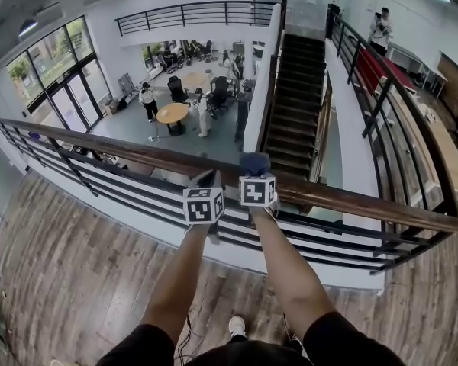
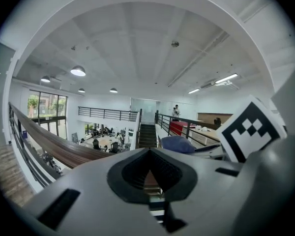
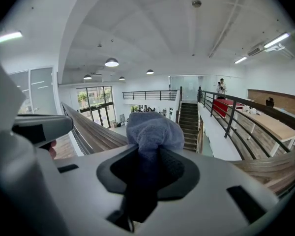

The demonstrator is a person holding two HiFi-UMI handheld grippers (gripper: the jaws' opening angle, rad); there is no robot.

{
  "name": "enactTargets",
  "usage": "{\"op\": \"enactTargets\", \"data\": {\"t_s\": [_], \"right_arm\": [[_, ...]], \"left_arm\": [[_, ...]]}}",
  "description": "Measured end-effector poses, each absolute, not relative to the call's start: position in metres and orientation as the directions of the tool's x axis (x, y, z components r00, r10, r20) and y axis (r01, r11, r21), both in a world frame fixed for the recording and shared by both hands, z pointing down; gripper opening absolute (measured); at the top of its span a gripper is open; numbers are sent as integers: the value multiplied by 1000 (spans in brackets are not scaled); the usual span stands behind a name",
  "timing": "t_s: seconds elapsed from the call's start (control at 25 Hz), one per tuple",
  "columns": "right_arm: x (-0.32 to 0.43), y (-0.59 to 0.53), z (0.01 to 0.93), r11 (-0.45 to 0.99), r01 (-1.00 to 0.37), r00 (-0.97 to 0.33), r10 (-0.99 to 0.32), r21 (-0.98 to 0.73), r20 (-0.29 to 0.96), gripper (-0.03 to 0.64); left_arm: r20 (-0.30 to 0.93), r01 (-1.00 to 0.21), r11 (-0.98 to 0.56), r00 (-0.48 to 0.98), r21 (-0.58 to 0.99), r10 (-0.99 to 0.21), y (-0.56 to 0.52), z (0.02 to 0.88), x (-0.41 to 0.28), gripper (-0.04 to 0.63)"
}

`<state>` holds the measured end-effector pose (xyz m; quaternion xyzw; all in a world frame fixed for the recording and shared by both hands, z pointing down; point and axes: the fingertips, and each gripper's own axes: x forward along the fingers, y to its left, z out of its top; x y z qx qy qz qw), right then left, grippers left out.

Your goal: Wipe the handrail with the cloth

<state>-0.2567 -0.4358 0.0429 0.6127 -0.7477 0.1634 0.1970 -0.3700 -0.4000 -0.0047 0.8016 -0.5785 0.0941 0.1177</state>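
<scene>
While clamped together on a wad of blue cloth, held level with the rail top, squarely facing it. Entry: right tongs. Cloth bunched, bulging forward past the tips, tail trailing back through the pads.

Left tongs: closed, or very nearly so, on nothing; parked just beside the right tongs, on their left.

Handrail: wooden, flat-topped, directly ahead of both tongs and crosswise to them. Long axis running far off to the left of the tongs and off to the right toward a corner with a second railing. Cloth over the rail's top face at about mid-span; contact with the wood not decidable from any view.

Nearer arm: right, already carrying the cloth; no handover called for.

Coming move, as judged: press down onto the top face, then slide along the long axis, not across it.

Room: long unobstructed run to the left of the tongs; shorter run to the right before the corner. Black bars close beneath both tongs. Beyond the rail, open drop to a lower floor with tables and people well below.

Risks, as judged: cloth working loose and falling over the edge; left tongs fouling a leftward stroke unless moved aside.
</scene>
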Motion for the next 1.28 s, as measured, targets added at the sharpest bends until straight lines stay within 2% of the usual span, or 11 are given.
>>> {"op": "enactTargets", "data": {"t_s": [0.64,1.12,1.28], "right_arm": [[-68,-375,37,99,-995,-72,-860,27,505,95],[102,-333,59,19,-1000,-7,-863,19,505,97],[145,-320,54,7,-1000,7,-868,27,496,97]], "left_arm": [[301,-907,-413,419,88,-857,-351,-28,-205,-2],[313,-836,-542,541,92,-781,-306,-7,-16,-2],[327,-825,-560,550,70,-769,-302,-12,27,-2]]}}
